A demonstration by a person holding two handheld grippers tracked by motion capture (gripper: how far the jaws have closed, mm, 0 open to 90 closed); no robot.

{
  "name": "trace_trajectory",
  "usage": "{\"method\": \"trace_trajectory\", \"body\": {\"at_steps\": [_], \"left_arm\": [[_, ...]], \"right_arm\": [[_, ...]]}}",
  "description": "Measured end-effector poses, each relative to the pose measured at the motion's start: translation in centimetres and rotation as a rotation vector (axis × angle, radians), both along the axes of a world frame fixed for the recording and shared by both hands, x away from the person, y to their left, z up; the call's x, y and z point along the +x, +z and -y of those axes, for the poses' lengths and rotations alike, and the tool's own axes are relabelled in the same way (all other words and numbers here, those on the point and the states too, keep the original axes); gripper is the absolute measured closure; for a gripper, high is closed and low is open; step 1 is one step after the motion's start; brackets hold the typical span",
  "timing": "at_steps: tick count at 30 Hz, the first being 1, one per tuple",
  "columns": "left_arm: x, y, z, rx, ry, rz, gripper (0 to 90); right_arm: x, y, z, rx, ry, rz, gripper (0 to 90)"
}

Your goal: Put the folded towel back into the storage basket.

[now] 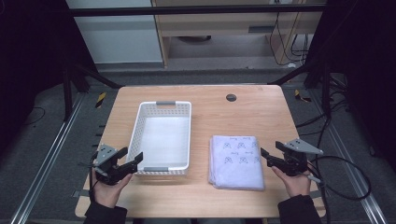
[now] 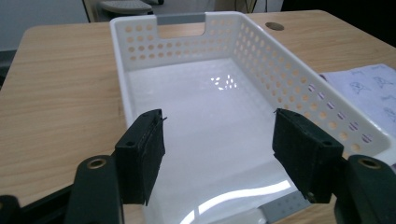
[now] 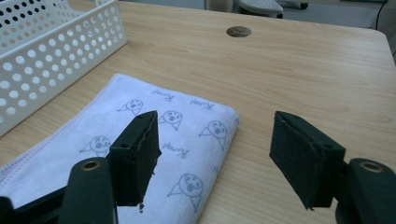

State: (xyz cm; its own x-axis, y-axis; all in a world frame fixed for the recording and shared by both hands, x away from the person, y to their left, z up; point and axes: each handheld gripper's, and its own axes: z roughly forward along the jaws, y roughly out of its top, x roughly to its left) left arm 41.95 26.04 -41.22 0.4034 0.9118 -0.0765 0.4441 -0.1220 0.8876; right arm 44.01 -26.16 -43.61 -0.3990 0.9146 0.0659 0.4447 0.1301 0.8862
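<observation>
No legible text on towel (image 3: 154,140)

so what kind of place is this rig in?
Probably a lab or data-collection workstation, not a home. A bare wooden table with a cable hole stands inside a dark metal frame, with floor rails alongside, loose cables, and grey carpet around it.

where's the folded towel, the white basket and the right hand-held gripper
folded towel (image 1: 236,161): high view, middle of its printed top
white basket (image 1: 135,131): high view, left perforated wall
right hand-held gripper (image 1: 266,156): high view, midway between its open fingertips
</observation>
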Motion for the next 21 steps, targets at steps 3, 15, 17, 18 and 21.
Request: {"method": "trace_trajectory", "body": {"at_steps": [3,15,17,18,21], "left_arm": [[0.3,0.4,1.2,0.004,-0.023,0.011,32.5],[0.9,1.2,5.2,0.032,-0.092,0.030,32.0],[1.0,1.3,5.6,0.032,-0.098,0.032,32.1],[1.0,1.3,5.8,0.034,-0.101,0.032,32.1],[1.1,1.5,6.7,0.044,-0.112,0.034,32.3]], "right_arm": [[0.1,0.4,0.0,0.004,0.003,0.010,33.6],[0.4,1.9,-0.4,0.004,0.006,0.030,33.9],[0.5,2.1,-0.5,0.001,0.008,0.036,33.9],[0.6,2.3,-0.5,0.001,0.007,0.036,34.0],[0.7,2.7,-0.7,0.009,0.019,0.038,34.4]]}}
